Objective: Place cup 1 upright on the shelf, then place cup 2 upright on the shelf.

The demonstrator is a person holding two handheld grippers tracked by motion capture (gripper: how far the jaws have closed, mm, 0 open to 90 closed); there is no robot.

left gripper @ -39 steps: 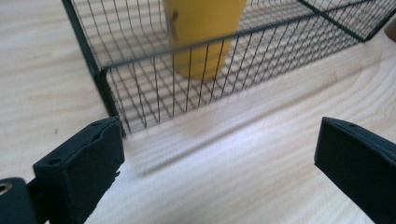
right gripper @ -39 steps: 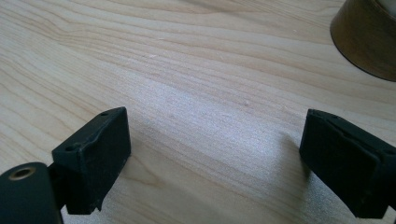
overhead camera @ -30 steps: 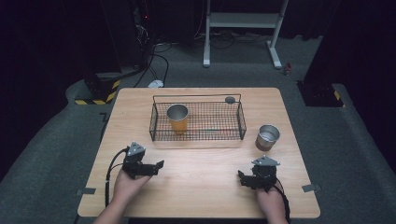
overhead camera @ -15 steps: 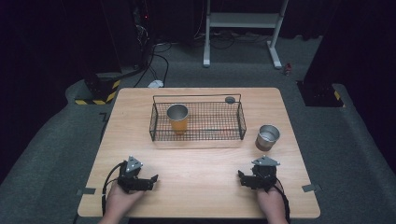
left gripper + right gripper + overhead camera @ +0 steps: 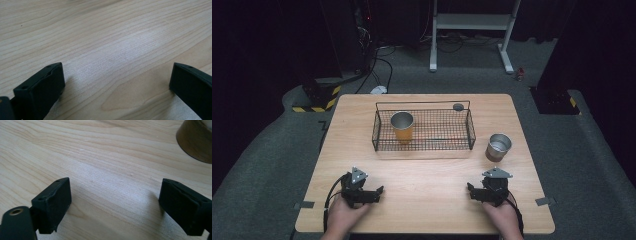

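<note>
My left gripper (image 5: 376, 192) rests low on the wooden table (image 5: 427, 175) near the front left, held by a hand. Its jaws stand wide apart in the left gripper view, and the left gripper (image 5: 116, 72) has only bare wood between them. My right gripper (image 5: 473, 192) sits near the front right, also in a hand. In its own view the right gripper (image 5: 115, 190) is open over bare wood. A steel cup (image 5: 498, 147) stands just beyond it, and the cup's base (image 5: 197, 140) shows at the upper right.
A black wire basket (image 5: 452, 137) stands mid-table with an orange cup (image 5: 402, 126) upright in its left end. A small dark round object (image 5: 458, 106) sits at its back right corner. Open tabletop lies between the grippers and the basket.
My left gripper has drawn back a little toward the table's near edge. The right gripper has stayed in place.
</note>
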